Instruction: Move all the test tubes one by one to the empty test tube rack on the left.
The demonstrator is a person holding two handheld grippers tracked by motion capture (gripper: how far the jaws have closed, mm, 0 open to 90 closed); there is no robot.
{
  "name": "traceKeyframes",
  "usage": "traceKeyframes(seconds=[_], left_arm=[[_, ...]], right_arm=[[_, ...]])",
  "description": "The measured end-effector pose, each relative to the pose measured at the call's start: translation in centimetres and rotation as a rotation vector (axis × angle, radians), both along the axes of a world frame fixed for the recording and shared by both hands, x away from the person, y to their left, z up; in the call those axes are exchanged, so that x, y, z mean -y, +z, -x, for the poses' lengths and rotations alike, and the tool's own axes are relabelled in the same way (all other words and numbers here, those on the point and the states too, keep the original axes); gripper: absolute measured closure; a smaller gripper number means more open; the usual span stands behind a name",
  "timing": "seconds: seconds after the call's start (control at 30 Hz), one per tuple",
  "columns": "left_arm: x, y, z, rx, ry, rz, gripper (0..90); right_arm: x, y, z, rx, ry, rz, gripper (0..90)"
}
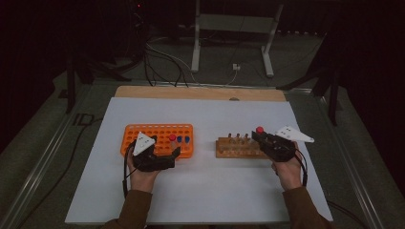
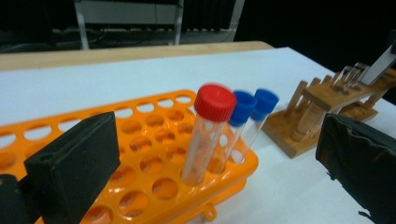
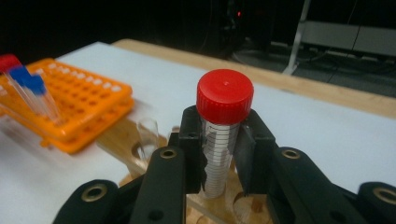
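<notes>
My right gripper (image 3: 219,144) is shut on a clear red-capped tube (image 3: 223,122), held upright just above the wooden rack (image 1: 239,149); the same gripper (image 1: 260,136) and tube cap (image 1: 260,130) sit at the rack's right end. Several uncapped glass tubes (image 1: 238,138) stand in that rack. The orange rack (image 1: 160,133) holds a red-capped tube (image 2: 208,133) and two blue-capped tubes (image 2: 245,116) at its right end. My left gripper (image 2: 210,158) stands open at the orange rack's near edge, its jaws wide on either side of those tubes, touching none.
A white sheet (image 1: 200,191) covers the table, with a wooden strip (image 1: 200,93) along the far edge. Beyond it are a metal stand (image 1: 234,28) and cables (image 1: 162,62) on a dark floor. Bare sheet lies between the two racks.
</notes>
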State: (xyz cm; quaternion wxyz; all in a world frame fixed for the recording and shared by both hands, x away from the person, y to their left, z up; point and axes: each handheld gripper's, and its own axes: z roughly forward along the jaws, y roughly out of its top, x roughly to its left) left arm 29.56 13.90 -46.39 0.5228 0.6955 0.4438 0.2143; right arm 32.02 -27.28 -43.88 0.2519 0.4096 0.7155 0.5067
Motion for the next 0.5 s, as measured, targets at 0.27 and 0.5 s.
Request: traceKeyframes(seconds=[0.27,0.5], left_arm=[[0.5,1.6,0.6,0.049,-0.009,-0.010,0.6],[2.1,2.7,1.3,0.077,-0.053,-0.024,1.3]], right_arm=[[0.7,2.7,1.2,0.067,0.005,-0.045,74.7],[0.1,3.7,1.8,0.081,0.054,-0.044,74.7]])
